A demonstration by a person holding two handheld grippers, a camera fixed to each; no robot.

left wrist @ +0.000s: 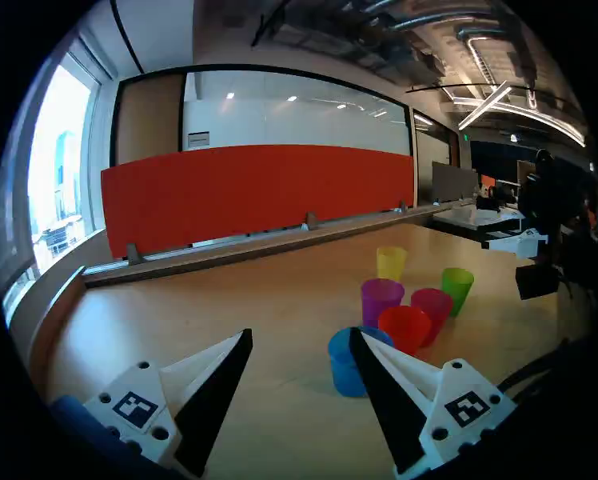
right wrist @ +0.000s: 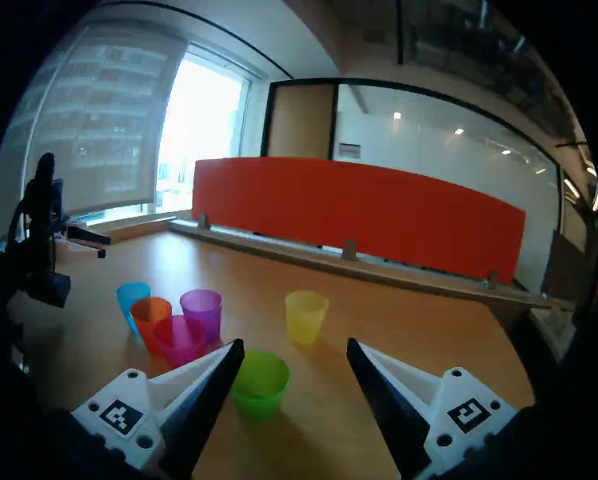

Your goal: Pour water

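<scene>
Six plastic cups stand on a wooden table (left wrist: 219, 304). In the left gripper view, my left gripper (left wrist: 299, 334) is open and holds nothing. The blue cup (left wrist: 345, 364) sits just right of the gap, partly behind the right finger (left wrist: 395, 384). Beyond it are the orange cup (left wrist: 403, 328), purple cup (left wrist: 380, 298), pink cup (left wrist: 433, 308), green cup (left wrist: 457, 288) and yellow cup (left wrist: 392, 262). In the right gripper view, my right gripper (right wrist: 295, 344) is open and holds nothing, with the green cup (right wrist: 259, 386) by its left finger and the yellow cup (right wrist: 306, 315) ahead.
A red divider panel (left wrist: 259, 192) stands along the table's far edge (right wrist: 363, 268). Windows line one side. The right gripper (left wrist: 529, 242) hangs at the right of the left gripper view. The left gripper (right wrist: 79, 234) shows at the left of the right gripper view, behind the clustered cups (right wrist: 171, 320).
</scene>
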